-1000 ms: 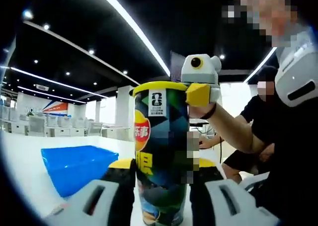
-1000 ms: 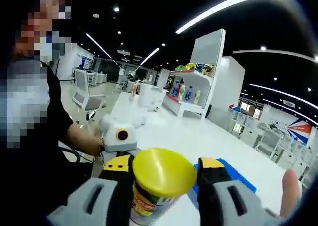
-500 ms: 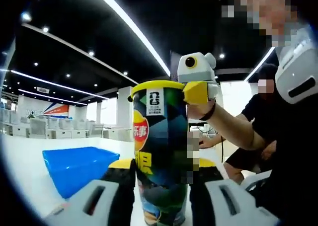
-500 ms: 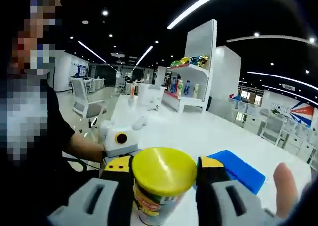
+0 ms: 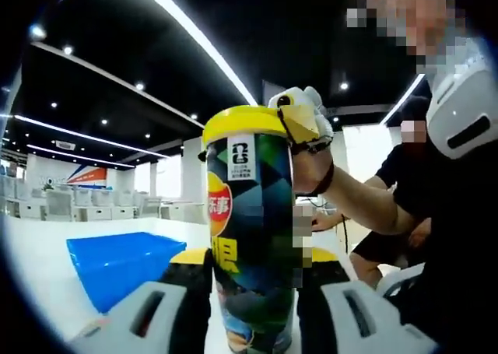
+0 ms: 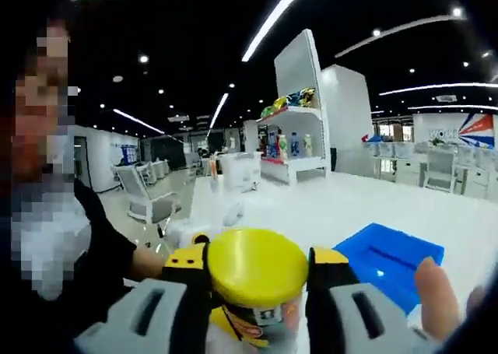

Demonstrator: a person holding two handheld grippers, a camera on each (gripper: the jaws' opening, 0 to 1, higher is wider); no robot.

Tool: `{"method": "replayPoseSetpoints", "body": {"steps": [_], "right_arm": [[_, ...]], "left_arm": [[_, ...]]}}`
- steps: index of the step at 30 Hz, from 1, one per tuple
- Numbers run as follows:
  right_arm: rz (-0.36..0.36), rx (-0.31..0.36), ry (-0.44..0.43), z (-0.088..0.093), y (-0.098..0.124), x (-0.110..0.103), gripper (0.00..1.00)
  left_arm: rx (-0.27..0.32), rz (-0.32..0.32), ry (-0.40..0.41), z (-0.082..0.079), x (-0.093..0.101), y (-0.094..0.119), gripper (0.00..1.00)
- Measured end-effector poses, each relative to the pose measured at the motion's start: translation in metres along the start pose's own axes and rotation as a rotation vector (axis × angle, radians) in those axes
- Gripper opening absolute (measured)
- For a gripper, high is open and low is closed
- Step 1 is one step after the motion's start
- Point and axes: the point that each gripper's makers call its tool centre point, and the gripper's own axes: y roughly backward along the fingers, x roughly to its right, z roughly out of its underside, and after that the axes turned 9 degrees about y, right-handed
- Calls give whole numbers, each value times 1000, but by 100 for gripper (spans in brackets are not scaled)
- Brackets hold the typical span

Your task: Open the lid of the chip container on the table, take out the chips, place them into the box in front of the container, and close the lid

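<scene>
Left gripper view: left gripper (image 5: 253, 272) clamps the upright chip container (image 5: 250, 222) low on its stiff, likely light wall, over the bench (image 5: 39, 268). Right gripper view: right gripper (image 6: 257, 268) pinches the yellow lid (image 6: 257, 267) at its rim, probably thin flexible plastic; blue box (image 6: 389, 261) lies near.

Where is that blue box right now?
The blue box sits on the white table, left of the chip container in the left gripper view, and right of it in the right gripper view.
</scene>
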Motion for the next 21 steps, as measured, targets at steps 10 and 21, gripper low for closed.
{"method": "replayPoseSetpoints", "body": {"steps": [10,21], "right_arm": [[0,109,-56,-7,3,3,44],[119,332,-234,-43,52,51,44]], "left_arm": [[0,-2,2,-1,0,1,43],[2,-4,-6,-1,2,1,43]]}}
